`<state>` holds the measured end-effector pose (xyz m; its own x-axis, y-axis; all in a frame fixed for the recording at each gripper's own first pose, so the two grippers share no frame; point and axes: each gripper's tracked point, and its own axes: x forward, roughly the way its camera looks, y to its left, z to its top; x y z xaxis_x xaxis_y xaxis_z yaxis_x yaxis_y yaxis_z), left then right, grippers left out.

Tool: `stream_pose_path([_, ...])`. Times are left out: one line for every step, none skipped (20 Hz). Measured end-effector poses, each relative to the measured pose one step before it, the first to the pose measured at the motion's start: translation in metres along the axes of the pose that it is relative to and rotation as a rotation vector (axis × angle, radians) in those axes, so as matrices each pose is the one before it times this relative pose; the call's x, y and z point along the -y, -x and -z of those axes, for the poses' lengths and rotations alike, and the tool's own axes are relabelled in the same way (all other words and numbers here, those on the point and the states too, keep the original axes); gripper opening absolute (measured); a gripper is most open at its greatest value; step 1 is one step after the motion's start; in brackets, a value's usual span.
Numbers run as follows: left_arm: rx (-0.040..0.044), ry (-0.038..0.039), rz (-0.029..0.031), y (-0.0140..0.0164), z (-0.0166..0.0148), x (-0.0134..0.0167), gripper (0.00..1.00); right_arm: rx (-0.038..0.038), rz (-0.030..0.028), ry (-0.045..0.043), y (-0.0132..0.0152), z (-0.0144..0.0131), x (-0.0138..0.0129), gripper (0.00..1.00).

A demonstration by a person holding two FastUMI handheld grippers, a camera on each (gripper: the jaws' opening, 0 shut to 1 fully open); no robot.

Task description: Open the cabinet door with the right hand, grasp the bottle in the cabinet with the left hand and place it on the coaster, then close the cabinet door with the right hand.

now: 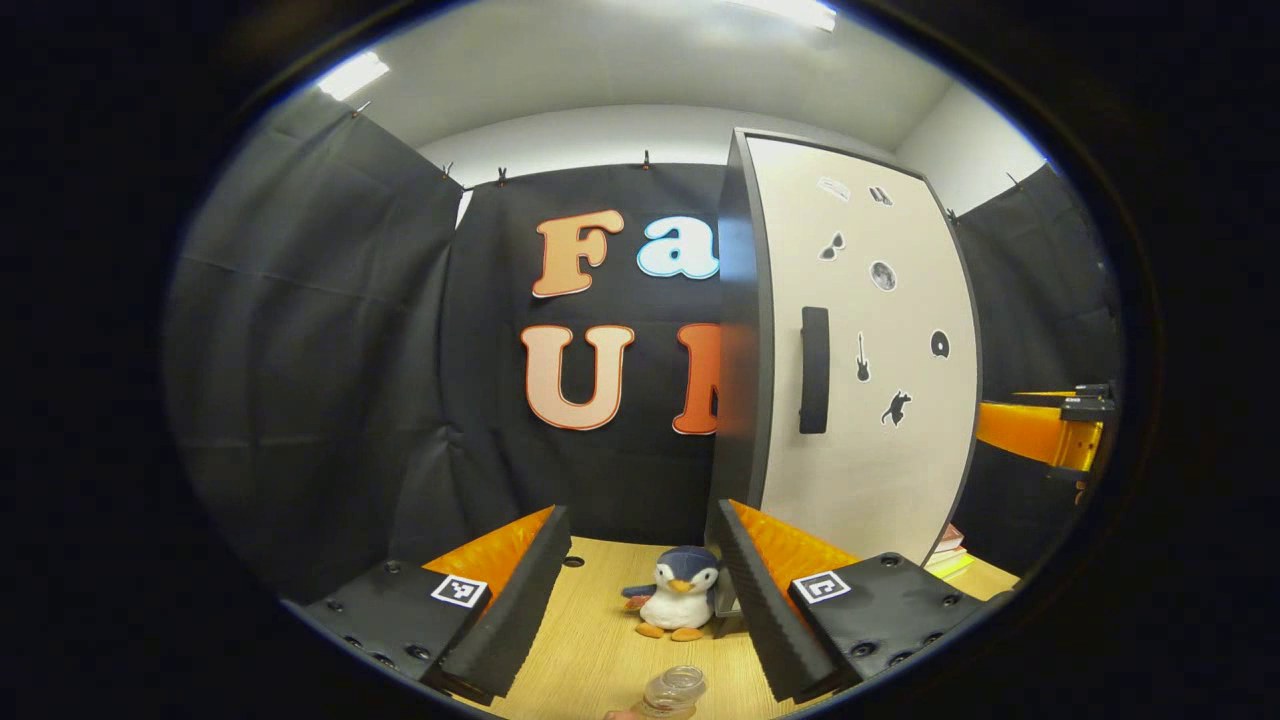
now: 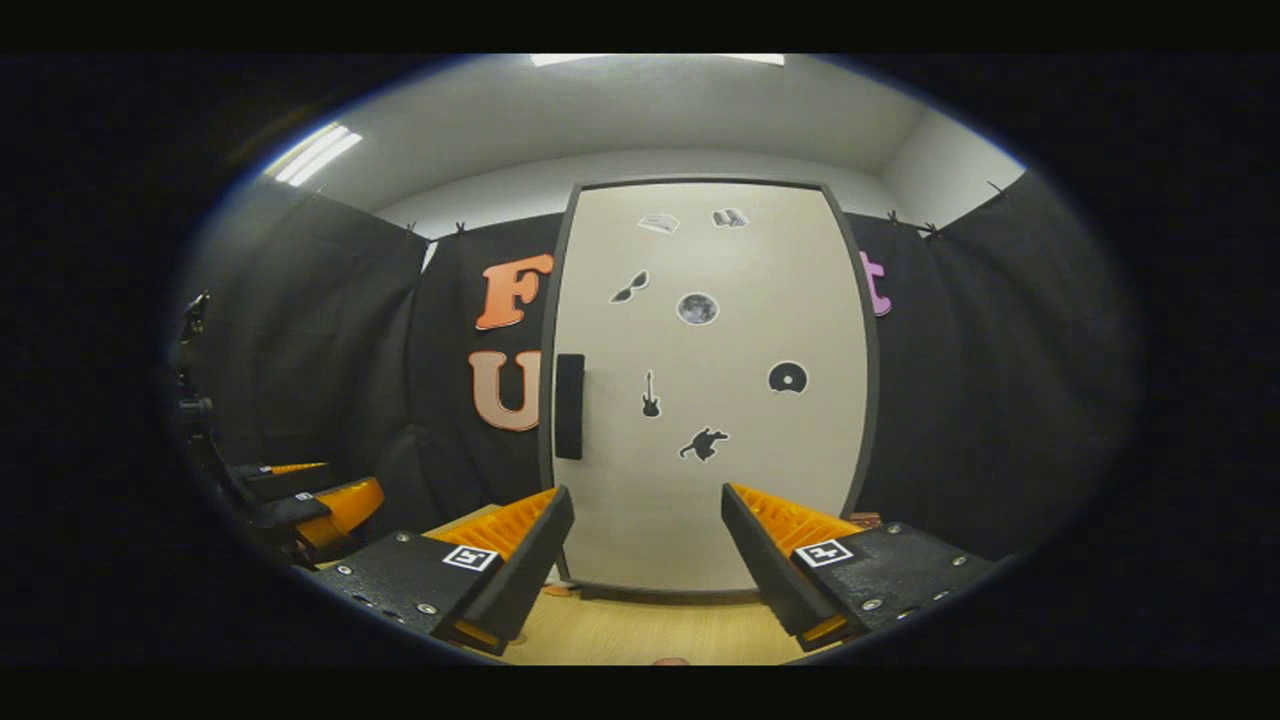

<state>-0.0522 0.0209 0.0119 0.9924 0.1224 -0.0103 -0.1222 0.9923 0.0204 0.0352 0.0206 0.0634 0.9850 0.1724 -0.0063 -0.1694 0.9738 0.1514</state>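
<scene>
**Bottle on the desk, door shut, both tongs released**

With their fingers spread wide and nothing between them, the left tongs hang just above the desk, and the bottle stands right below and ahead of them at the lower edge of the left gripper view. It is a clear bottle seen from above, mouth up; a pale sliver just beside its base may be the coaster, though too little shows to be sure. Just beyond it sits a plush penguin, close to the right finger of those tongs.

The right tongs are likewise released and empty, aimed squarely at the cabinet door, which looks closed against its frame. Its dark handle runs upright near the door's left edge. The left tongs also show at the far left of the right gripper view.

By the look of it the task is at or near its end. The bottle looks like thin clear plastic: light, smooth, a little slippery, and easily dented or tipped. Should it need shifting, the sensible hold is across the body below the neck, squeezed gently, with the fingers kept clear of the penguin.
</scene>
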Motion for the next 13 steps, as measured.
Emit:
stream_pose_path([-0.00011,0.00003,-0.0055,0.0044,0.00005,0.00318,0.96,0.00662,-0.00234,0.00784,0.00974,0.00043,0.00341,0.92])
stream_pose_path([0.00149,-0.00414,-0.00721,0.00473,-0.00181,0.00238,0.95,0.00724,-0.00169,0.00893,0.0081,0.00107,0.00332,0.93])
stream_pose_path([0.00133,-0.00778,-0.00371,0.00513,-0.00188,0.00222,0.95,0.00422,0.00022,0.00856,0.00733,0.00178,0.00336,0.93])
stream_pose_path([0.00352,-0.00839,-0.00156,0.00407,-0.00206,0.00288,0.95,0.0067,-0.00179,0.00912,0.00627,0.0006,0.00231,0.93])
stream_pose_path([0.00291,-0.00656,0.0003,0.00316,-0.00176,0.00316,0.95,0.00673,-0.00207,0.00183,0.00704,0.00075,0.00076,0.93])
stream_pose_path([0.00163,-0.00244,0.00428,0.00308,-0.0016,0.00409,0.95,0.00276,-0.00267,-0.00549,0.00557,0.00174,-0.00012,0.92])
stream_pose_path([0.00106,0.00202,0.0082,0.00186,-0.00048,0.00386,0.95,0.00356,-0.00361,-0.0067,0.00501,0.00133,-0.00031,0.93])
stream_pose_path([-0.0006,0.00297,0.01181,0.00113,0.00041,0.00389,0.95,0.00227,-0.00084,-0.00602,0.00516,0.00151,-0.00022,0.92])
stream_pose_path([-0.00099,-0.0004,0.00936,0.0,-0.00003,0.00204,0.95,0.00691,0.0052,-0.00391,0.00377,0.00035,0.00105,0.92])
stream_pose_path([-0.00031,-0.00253,0.00875,0.0004,0.00061,0.00136,0.95,0.00758,0.00756,-0.00103,0.00199,0.00013,0.00122,0.93])
stream_pose_path([-0.00061,-0.00346,0.00867,-0.00212,0.00052,0.00107,0.95,0.01041,0.01265,-0.00174,0.00075,-0.00014,0.00117,0.93])
stream_pose_path([-0.00536,-0.0041,0.00816,-0.00077,0.00103,0.00048,0.95,0.00362,0.01338,-0.00392,0.00193,0.00095,0.00077,0.93])
stream_pose_path([-0.00027,-0.00227,0.00442,-0.00159,0.00042,-0.00121,0.95,0.00006,0.00457,-0.00511,0.00031,0.00102,-0.00121,0.93])
